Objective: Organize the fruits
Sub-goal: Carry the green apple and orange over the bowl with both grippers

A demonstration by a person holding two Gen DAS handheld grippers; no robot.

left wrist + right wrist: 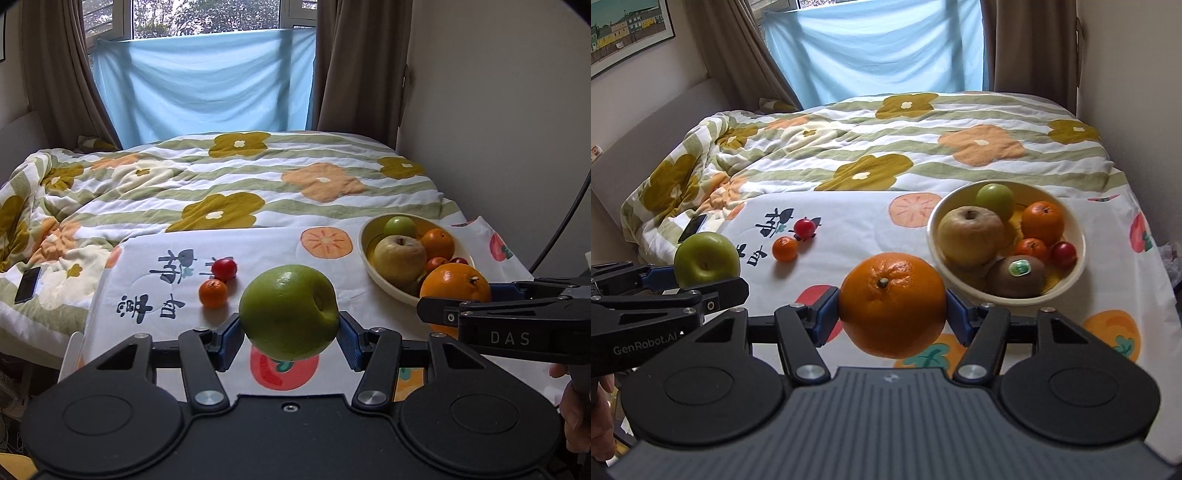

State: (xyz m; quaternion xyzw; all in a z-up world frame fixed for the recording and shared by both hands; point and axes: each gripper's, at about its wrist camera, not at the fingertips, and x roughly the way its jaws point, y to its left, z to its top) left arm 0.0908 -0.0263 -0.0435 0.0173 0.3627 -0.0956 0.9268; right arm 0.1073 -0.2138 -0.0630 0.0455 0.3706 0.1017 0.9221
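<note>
My left gripper (pixel 289 338) is shut on a green apple (pixel 289 312) and holds it above the cloth; the apple also shows in the right wrist view (pixel 706 260). My right gripper (pixel 892 317) is shut on a large orange (pixel 892 304), which shows in the left wrist view (pixel 455 286) just in front of the bowl. A cream bowl (pixel 1071 273) at the right holds a yellow apple (pixel 971 230), a small green fruit (pixel 994 196), oranges, a red fruit and a kiwi (pixel 1015 275). A small orange (pixel 784 248) and a red fruit (pixel 805 227) lie on the cloth at the left.
The fruit lies on a white printed cloth (pixel 857 229) over a table at the foot of a bed with a flowered quilt (pixel 886 155). A phone (pixel 27 284) lies on the quilt at the left. A wall (pixel 498 110) stands close on the right.
</note>
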